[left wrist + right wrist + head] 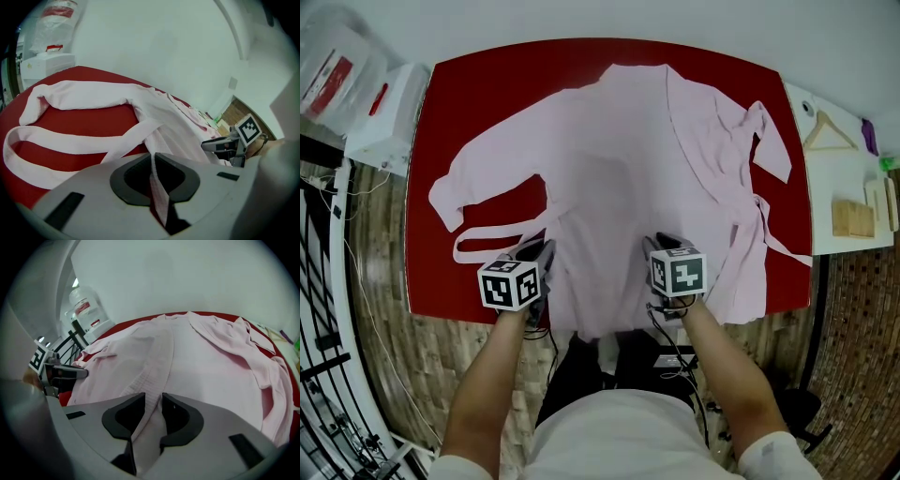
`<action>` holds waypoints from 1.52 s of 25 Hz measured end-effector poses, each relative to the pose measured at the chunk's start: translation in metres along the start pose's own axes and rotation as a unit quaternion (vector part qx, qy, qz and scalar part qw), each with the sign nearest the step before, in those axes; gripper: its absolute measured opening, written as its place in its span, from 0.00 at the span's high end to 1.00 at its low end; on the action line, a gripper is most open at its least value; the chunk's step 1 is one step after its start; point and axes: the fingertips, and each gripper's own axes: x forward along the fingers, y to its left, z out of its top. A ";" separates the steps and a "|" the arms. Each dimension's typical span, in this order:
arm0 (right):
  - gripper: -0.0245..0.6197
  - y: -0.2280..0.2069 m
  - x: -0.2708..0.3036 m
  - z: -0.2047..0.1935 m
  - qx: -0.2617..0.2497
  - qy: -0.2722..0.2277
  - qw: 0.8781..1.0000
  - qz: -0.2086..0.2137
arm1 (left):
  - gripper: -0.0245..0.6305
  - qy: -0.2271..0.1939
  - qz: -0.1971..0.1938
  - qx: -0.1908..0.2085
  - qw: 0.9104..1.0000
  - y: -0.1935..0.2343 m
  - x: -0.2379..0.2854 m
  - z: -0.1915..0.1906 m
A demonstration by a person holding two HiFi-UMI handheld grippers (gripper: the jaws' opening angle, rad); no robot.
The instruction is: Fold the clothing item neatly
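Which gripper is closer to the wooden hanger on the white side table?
Right. The wooden hanger lies off the red table's far right corner. The right gripper is at the pink robe's near hem on that side; the left gripper is farther left along the hem.

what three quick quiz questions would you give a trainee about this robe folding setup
1. True or false: the left tool is closed on a strip of the pink robe.
2. Pick one: the table under the robe is A blue, B red, C white.
3. Fill in: the right tool has its jaws ___, with robe fabric lying between them.

Key: 1 true; 2 B; 3 apart.
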 end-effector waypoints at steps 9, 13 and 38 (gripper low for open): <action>0.91 -0.003 -0.005 0.000 -0.035 -0.009 0.999 -0.015 | 0.92 0.004 -0.004 0.003 1.000 0.001 0.000 -0.002; 0.92 -0.008 -0.014 0.005 -0.032 -0.032 0.999 -0.012 | 0.92 0.004 -0.009 0.006 1.000 0.000 -0.001 -0.001; 0.88 -0.044 -0.027 0.003 0.004 -0.069 0.994 -0.085 | 0.83 0.021 -0.051 0.024 0.998 0.001 -0.019 -0.017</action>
